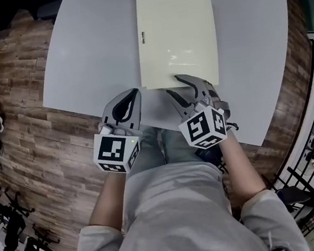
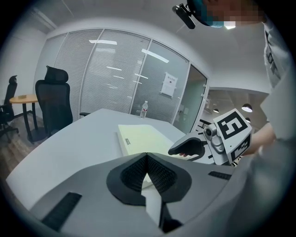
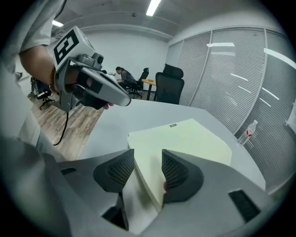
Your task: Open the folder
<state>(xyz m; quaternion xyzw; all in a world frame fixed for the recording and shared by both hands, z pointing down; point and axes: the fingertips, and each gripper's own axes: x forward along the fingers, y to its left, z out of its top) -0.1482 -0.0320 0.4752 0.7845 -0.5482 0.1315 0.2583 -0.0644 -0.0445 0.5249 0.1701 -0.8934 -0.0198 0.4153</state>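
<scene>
1. The folder [image 1: 176, 38] lies flat and closed straight ahead of the right tool [image 1: 179, 88]. Its near edge reaches in between that tool's jaws. From the left tool [image 1: 134, 91] it sits ahead and to the right, just apart.
2. The right tool is released, with its jaws standing apart and the folder's edge running between the ribbed pads. No squeeze is seen, though the wide-angle view leaves it unsettled whether the right-hand pad already brushes the cover.
3. The left tool is clenched on nothing, its two pads meeting tip to tip.
4. For the step in hand, only the top cover should be caught.
   - One jaw is best slid under the cover's lip alone, not under the whole folder.
   - The spine is judged to lie on the side carrying the small dark label [image 1: 141, 37], so the grip is better taken toward the opposite, free side.
   - The cover should then be swung up and over in an arc about the spine.
   - The clenched left tool could be pressed down near the spine to stop the folder sliding.
5. The folder is pale yellow, thin and rectangular, with a smooth, faintly glossy cover, so a firm pinch is advised.
6. The worktop [image 1: 89, 56] beneath both tools is pale grey, matt and smooth with rounded corners. Little friction is expected from it.
</scene>
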